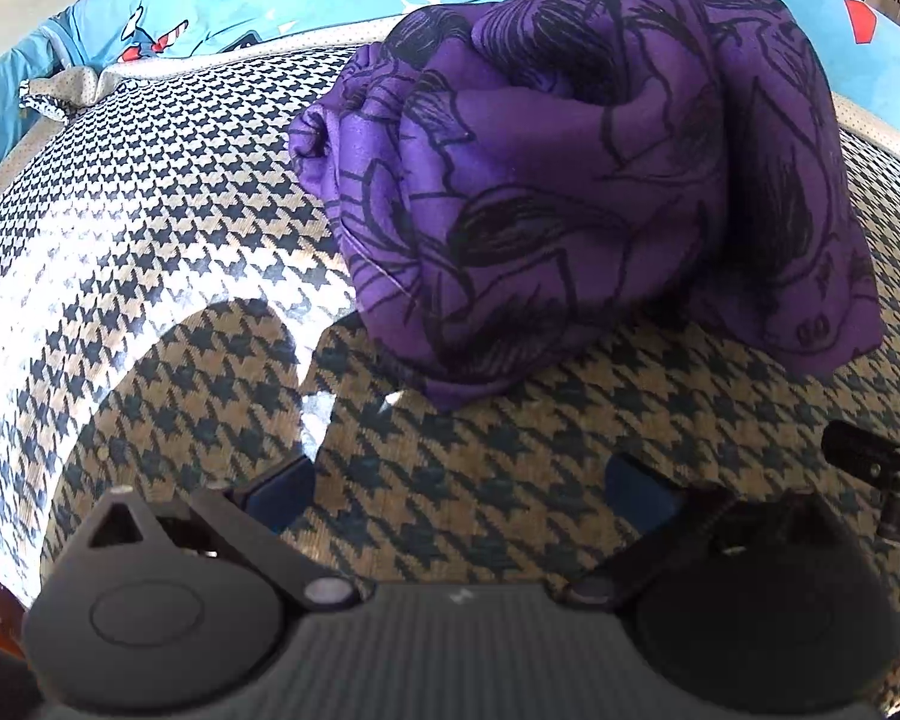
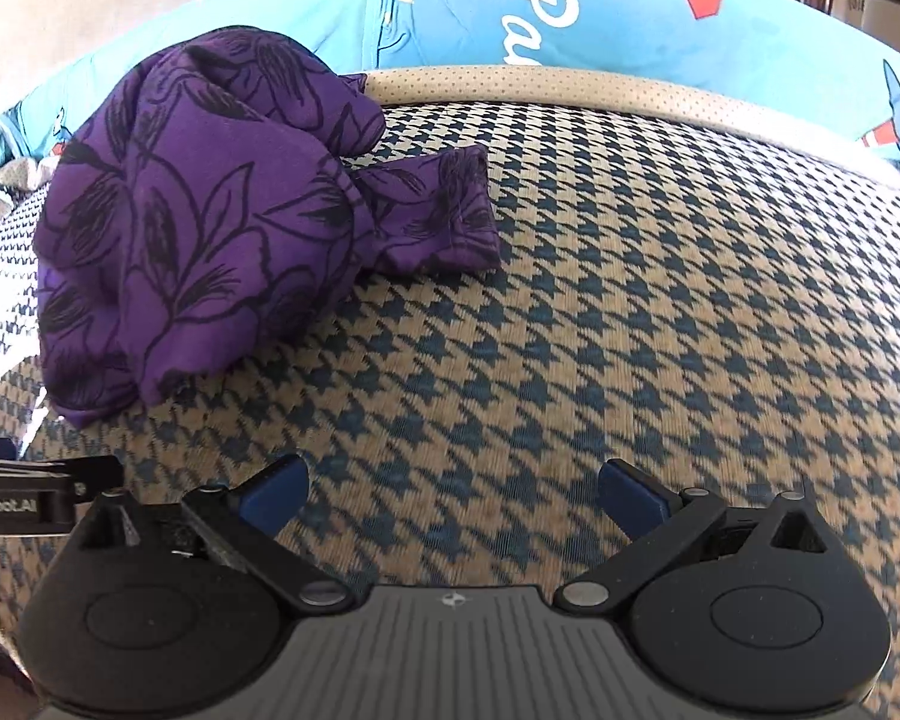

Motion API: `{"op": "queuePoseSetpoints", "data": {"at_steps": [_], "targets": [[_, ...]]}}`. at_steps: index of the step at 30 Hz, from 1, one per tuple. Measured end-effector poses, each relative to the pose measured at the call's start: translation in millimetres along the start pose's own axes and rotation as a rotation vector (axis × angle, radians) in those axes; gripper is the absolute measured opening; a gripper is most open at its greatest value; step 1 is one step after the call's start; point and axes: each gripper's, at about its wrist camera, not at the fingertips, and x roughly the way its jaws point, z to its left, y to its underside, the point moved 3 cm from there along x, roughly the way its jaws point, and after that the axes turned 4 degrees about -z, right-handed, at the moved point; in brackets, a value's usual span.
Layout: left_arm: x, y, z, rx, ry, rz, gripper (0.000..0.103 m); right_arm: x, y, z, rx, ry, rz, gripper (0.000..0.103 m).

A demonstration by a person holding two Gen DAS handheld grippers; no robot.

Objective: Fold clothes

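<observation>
A purple garment [image 1: 582, 180] printed with black line-drawn flowers lies crumpled in a heap on the houndstooth cover [image 1: 168, 276]; it fills the upper centre and right of the left wrist view, ahead of the left gripper [image 1: 468, 480], whose blue-tipped fingers stand wide apart, holding nothing; in the right wrist view the heap sits upper left, well ahead of the right gripper [image 2: 453, 492], likewise spread and empty.

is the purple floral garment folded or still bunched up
Bunched up, not folded. The purple garment sits in a rumpled heap on the houndstooth cover, one sleeve-like end trailing out flat. Both grippers are open and apart from it.
</observation>
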Motion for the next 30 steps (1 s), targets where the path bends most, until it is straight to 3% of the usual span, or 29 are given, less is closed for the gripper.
{"op": "queuePoseSetpoints", "data": {"at_steps": [14,30], "targets": [[-16,28,-4,0.010,0.013,0.009,0.103,-29,35,10,0.024,-0.007,0.021,0.103],[-26,46,-5,-0.003,-0.003,0.011,0.103,-43,50,8,0.050,0.015,0.027,0.103]]}}
